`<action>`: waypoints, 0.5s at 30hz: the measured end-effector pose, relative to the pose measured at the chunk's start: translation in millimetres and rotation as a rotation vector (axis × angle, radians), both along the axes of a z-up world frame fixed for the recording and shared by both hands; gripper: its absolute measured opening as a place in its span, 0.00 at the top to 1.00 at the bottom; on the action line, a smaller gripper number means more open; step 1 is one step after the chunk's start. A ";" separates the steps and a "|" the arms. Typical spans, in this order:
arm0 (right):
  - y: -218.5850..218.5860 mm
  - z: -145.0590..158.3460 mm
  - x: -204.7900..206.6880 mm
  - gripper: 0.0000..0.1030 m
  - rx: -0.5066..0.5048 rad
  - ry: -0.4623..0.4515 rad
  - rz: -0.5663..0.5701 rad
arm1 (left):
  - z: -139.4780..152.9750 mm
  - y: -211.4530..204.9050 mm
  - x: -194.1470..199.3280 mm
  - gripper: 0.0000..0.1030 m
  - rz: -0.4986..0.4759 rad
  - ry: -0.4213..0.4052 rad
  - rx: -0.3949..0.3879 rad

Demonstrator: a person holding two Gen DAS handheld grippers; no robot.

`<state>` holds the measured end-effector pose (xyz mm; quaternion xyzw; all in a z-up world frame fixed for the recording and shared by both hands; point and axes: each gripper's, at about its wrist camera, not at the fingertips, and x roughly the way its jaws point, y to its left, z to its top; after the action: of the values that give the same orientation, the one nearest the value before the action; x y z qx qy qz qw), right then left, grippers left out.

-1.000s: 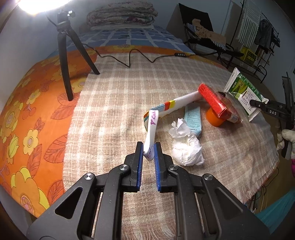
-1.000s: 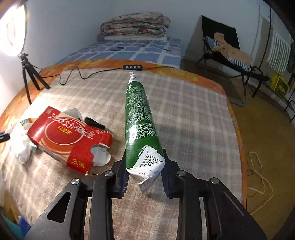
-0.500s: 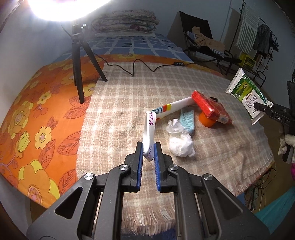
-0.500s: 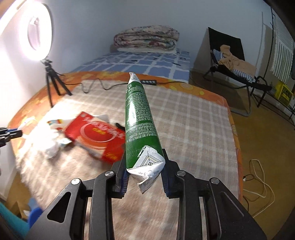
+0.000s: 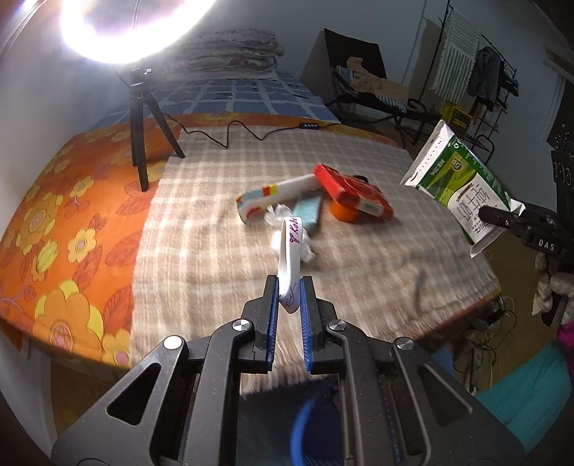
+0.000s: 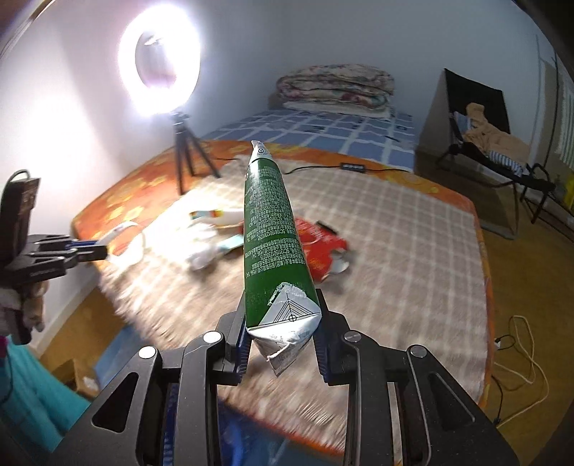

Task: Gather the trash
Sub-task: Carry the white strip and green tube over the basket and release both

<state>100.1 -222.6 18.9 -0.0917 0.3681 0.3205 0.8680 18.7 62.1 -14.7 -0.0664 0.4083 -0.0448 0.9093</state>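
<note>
Left wrist view: my left claw (image 5: 288, 297) is clamped on the lower end of a white paper strip (image 5: 291, 258) with purple lettering, which rises from between the blue pads toward 12 o'clock and stands clear of the bed. Beyond it, on the checked blanket (image 5: 201, 222) that covers the orange floral bedspread (image 5: 64, 215), lies the rest of the trash in one cluster: a white box with coloured stripes (image 5: 276, 195) at 11 o'clock of the strip's tip, crumpled tissue (image 5: 278, 215) just beside it, a pale blue packet (image 5: 308, 211) partly under a red carton (image 5: 353, 191), and an orange round object (image 5: 342, 213) tucked against the carton's near edge. A ring light (image 5: 136, 25) on a black tripod (image 5: 141, 118) stands at 10 o'clock, with its cable (image 5: 229, 134) running across the blanket. At 3 o'clock my right claw (image 5: 502, 217) enters the picture, gripping a green-and-white milk carton (image 5: 462, 182) held in the air off the bed's edge. Right wrist view: my right claw (image 6: 281, 335) is closed on the flattened base of the milk carton (image 6: 272, 233), whose green side points away toward 12 o'clock. The red carton (image 6: 323, 247) shows behind it at 1 o'clock, torn at one end; the tissue (image 6: 201, 256) and striped box (image 6: 215, 215) lie at 10 o'clock. My left claw (image 6: 102, 251) appears at 9 o'clock with the looped paper strip (image 6: 129, 247) in its pads. Folded quilts (image 6: 333, 89) sit at the head of the bed.
</note>
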 end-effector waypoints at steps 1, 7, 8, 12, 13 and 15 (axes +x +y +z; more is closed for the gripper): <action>0.3 0.6 -5.1 0.73 0.002 0.001 0.007 | 0.3 -2.2 -5.6 0.91 -0.004 0.000 -0.002; 3.0 -3.0 -48.8 0.73 0.012 0.031 0.068 | -0.9 -15.4 -39.4 0.91 -0.012 0.005 -0.020; 3.2 -4.6 -54.7 0.73 0.012 0.038 0.076 | -2.2 -17.5 -44.0 0.91 -0.014 0.008 -0.023; 3.8 -14.6 -74.8 0.73 0.012 0.074 0.100 | -8.3 -29.6 -61.1 0.91 -0.033 0.019 -0.022; 4.1 -17.5 -80.7 0.73 0.011 0.082 0.103 | -10.0 -32.7 -65.3 0.91 -0.038 0.022 -0.021; 4.5 -23.2 -87.7 0.73 0.007 0.098 0.110 | -13.4 -37.8 -72.3 0.91 -0.046 0.028 -0.026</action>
<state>12.4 -218.2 -4.4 -0.0929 0.4032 0.3733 0.8303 -53.5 24.3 -28.1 -0.0696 0.4216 -0.0701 0.9014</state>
